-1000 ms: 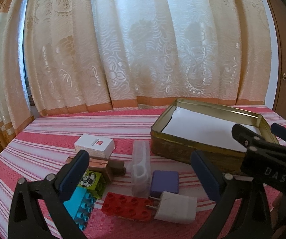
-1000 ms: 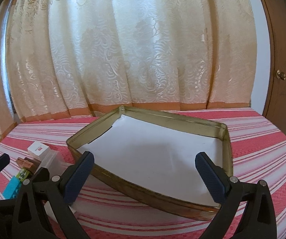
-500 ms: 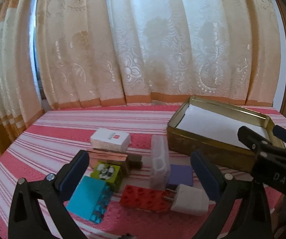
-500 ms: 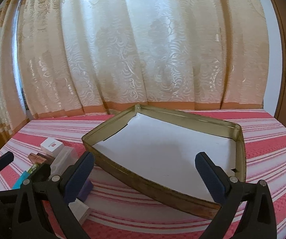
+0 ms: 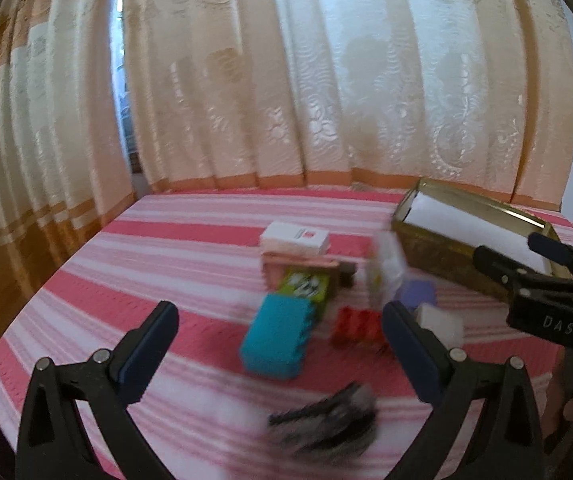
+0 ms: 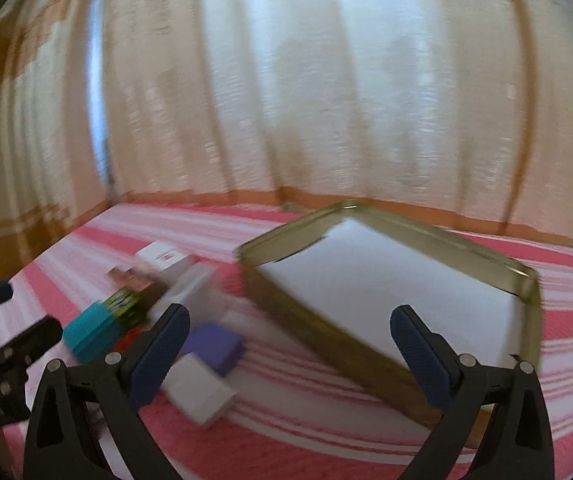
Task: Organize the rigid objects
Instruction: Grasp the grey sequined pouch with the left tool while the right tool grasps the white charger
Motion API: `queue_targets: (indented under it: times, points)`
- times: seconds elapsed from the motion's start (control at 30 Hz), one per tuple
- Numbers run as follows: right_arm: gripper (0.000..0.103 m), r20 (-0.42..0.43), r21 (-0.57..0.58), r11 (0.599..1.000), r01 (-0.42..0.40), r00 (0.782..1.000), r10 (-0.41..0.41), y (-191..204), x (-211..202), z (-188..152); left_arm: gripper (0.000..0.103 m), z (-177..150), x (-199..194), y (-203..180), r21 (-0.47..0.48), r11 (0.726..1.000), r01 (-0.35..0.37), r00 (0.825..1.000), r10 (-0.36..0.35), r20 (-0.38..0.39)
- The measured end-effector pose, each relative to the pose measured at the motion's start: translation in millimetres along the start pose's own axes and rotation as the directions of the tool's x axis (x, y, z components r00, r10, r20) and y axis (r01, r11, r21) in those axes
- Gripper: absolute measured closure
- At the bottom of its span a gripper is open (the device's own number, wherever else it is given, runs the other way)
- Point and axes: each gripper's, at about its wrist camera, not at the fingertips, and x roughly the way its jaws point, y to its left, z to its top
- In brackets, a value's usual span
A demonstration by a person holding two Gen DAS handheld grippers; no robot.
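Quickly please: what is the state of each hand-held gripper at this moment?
Left hand-held gripper: open, holding nothing.
Right hand-held gripper: open, holding nothing.

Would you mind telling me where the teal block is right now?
In the left wrist view, the teal block lies mid-table, just in front of the green block and left of the red brick.

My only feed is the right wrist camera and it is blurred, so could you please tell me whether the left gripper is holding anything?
Observer: No, the left gripper is open and empty, hovering short of the blue brick.
Operator: Thank you. Does anything lie nearer than that brick?
Observer: Yes, a dark object, too blurred to identify, lies on the striped cloth in front of it.
Operator: And the red thing beside the brick?
Observer: A red studded brick, between the blue brick and the white charger.
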Motion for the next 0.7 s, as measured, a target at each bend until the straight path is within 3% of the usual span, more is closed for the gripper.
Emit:
queue_targets:
  times: [0.13, 0.23, 0.37, 0.47, 0.57, 0.6, 0.7]
  points:
    - [0.012, -0.106, -0.064, 0.991, -0.118, 0.988, 0.111, 20.6, 13.5, -7.0, 0.000, -13.4, -2.1, 5.9, 0.012, 1.000, -0.002, 0.998, 0.003, -0.068]
    - [0.023, -0.192, -0.103, 0.981, -0.165, 0.971, 0.143, 32.3, 25.5, -14.7, 0.000, -24.4, -3.9, 4.3, 0.023, 0.999, 0.032, 0.993, -0.029, -0.114]
    - [0.025, -0.295, -0.152, 0.964, -0.219, 0.941, 0.168, 45.6, 39.4, -24.1, 0.000, -32.9, -5.6, -1.0, 0.027, 0.997, 0.070, 0.986, -0.065, -0.156]
    - [0.030, -0.321, -0.155, 0.959, -0.237, 0.930, 0.178, 46.9, 41.6, -26.4, 0.000, -35.3, -2.2, -6.9, 0.045, 0.997, 0.063, 0.984, -0.054, -0.170]
    - [0.044, -0.374, -0.137, 0.959, -0.246, 0.910, 0.180, 43.7, 50.5, -29.7, 0.000, -38.8, 4.5, -12.5, 0.053, 0.996, 0.070, 0.977, -0.058, -0.206]
    - [0.045, -0.391, -0.134, 0.960, -0.247, 0.903, 0.178, 43.3, 53.8, -31.2, 0.000, -39.3, 6.1, -13.8, 0.053, 0.996, 0.070, 0.975, -0.058, -0.214]
    - [0.049, -0.387, -0.156, 0.955, -0.251, 0.905, 0.175, 44.5, 52.2, -32.5, 0.002, -40.7, 14.1, -18.3, 0.048, 0.997, 0.053, 0.969, -0.040, -0.244]
